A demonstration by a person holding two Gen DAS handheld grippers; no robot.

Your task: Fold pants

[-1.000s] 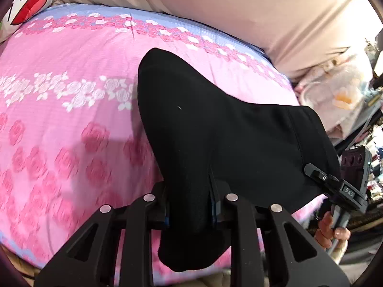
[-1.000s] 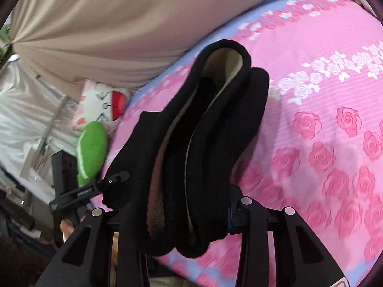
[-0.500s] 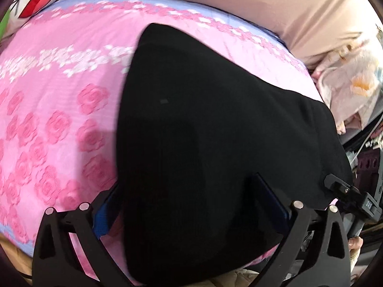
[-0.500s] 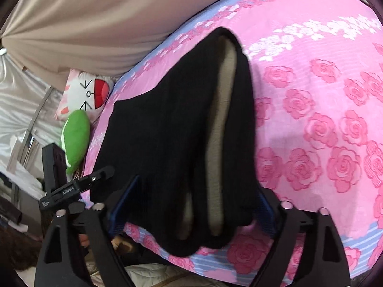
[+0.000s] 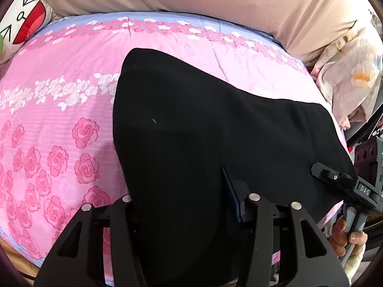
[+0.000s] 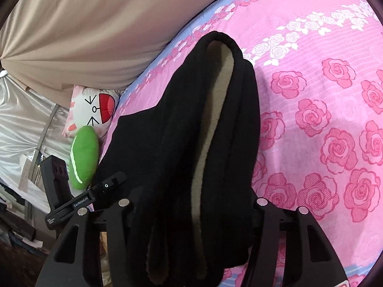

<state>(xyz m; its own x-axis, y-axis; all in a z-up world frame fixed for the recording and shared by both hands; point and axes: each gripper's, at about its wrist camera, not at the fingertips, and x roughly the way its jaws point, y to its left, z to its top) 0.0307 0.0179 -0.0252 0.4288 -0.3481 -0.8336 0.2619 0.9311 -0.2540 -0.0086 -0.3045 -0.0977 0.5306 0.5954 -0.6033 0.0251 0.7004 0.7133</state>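
Observation:
The black pants (image 5: 191, 131) with a beige fleece lining (image 6: 210, 129) lie folded on the pink rose-patterned bed sheet (image 5: 59, 119), stretching away from both grippers. My left gripper (image 5: 184, 203) stands around one near end of the fabric, jaws partly apart, its fingertips hidden under the cloth. My right gripper (image 6: 191, 205) stands around the other end (image 6: 191, 167), where the layered edges and lining show; its tips are hidden too. Each gripper shows at the edge of the other's view: the right gripper (image 5: 347, 186) and the left gripper (image 6: 79, 198).
A beige curtain (image 5: 215, 4) hangs behind the bed. A cartoon-face pillow (image 6: 95, 107) and a green plush (image 6: 83, 157) lie at one bed end. A floral cloth pile (image 5: 349, 71) sits at the other end. The bed's near edge runs just below the grippers.
Both grippers were shut on the pants a second ago, opened wide half a second ago, and their jaws now stand closer together around the fabric. The pants have settled on the bed.

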